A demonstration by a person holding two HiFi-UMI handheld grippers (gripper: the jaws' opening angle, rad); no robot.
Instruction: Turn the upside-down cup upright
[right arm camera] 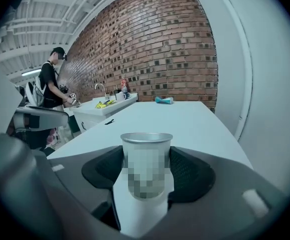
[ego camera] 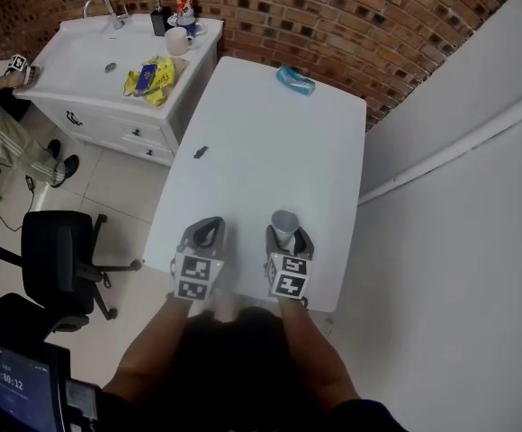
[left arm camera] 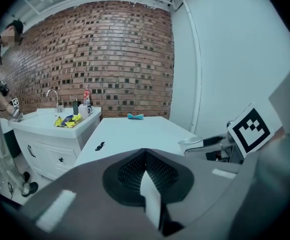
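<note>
A metal cup stands mouth up between the jaws of my right gripper, near the front edge of the white table. The right gripper view shows the cup upright with its rim on top, and both dark pads press its sides, so my right gripper is shut on it. Whether the base touches the table I cannot tell. My left gripper sits just left of it, jaws together on nothing. In the left gripper view, my left gripper has its pads meeting, with the cup to the right.
A blue object lies at the table's far end and a small black item near its left edge. A white sink cabinet with packets stands at the left, an office chair below it. A person stands by the sink.
</note>
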